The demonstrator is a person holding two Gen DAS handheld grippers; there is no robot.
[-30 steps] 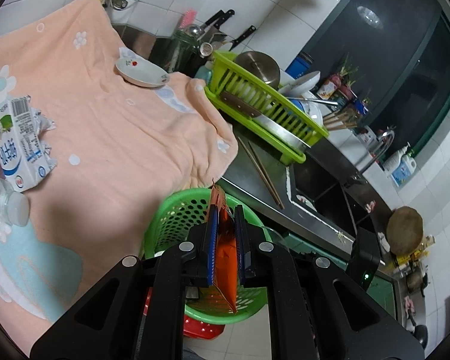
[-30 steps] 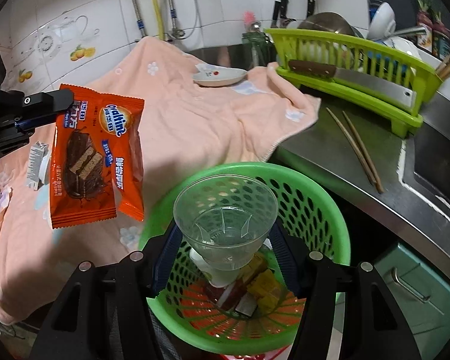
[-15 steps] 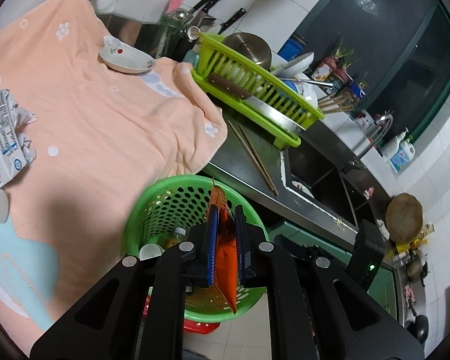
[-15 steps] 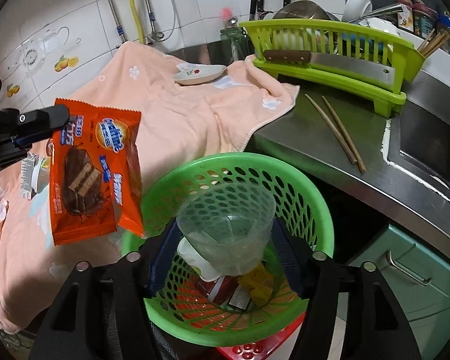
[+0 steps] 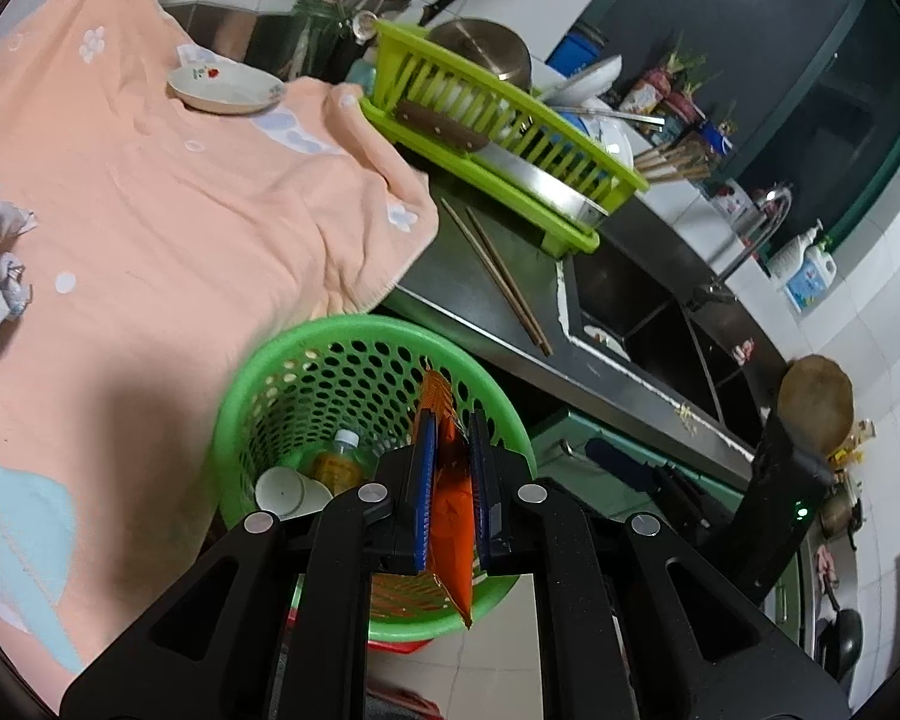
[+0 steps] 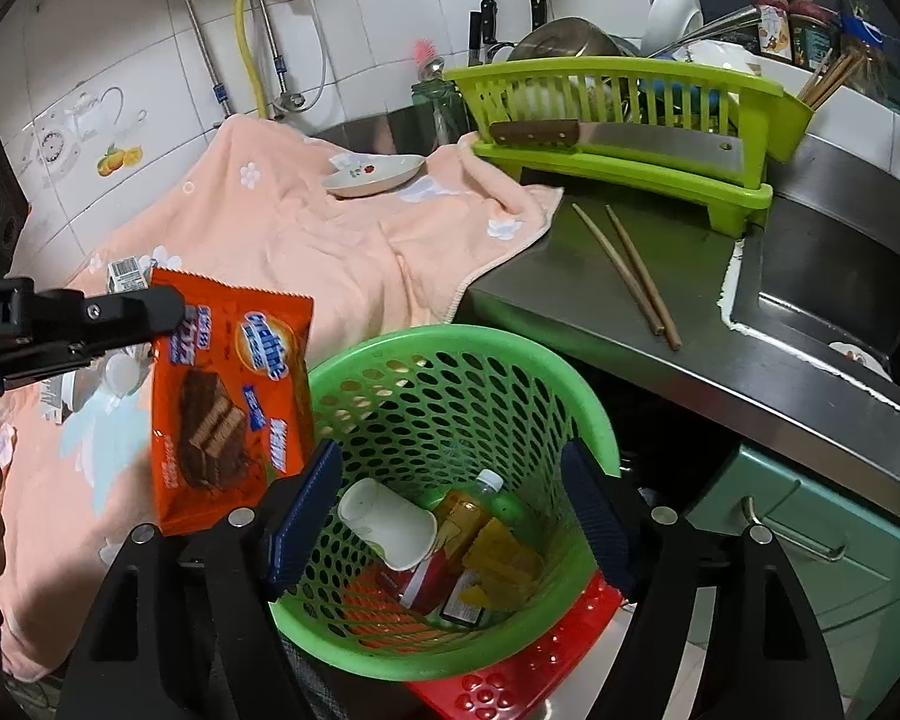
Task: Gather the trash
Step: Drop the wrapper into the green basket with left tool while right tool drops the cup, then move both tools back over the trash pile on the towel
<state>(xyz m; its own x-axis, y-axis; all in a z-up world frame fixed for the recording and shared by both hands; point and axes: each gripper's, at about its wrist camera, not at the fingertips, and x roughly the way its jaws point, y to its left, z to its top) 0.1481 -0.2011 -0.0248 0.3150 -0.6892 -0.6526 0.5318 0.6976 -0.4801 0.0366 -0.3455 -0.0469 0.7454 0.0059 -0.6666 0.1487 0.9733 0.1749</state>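
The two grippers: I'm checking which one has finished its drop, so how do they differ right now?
The left gripper is shut on the orange snack wrapper; the right gripper is open with nothing between its pads, its jaws having just been opening. The left holds its wrapper at the rim of the green basket; the right looks straight into it. Both point down at that basket.

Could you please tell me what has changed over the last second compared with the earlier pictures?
The right gripper has just been opening and has let go of the clear plastic cup, which is gone from between its fingers. The left gripper has carried the orange wafer wrapper closer over the green basket. It stays clamped; towel and dishes are unchanged.
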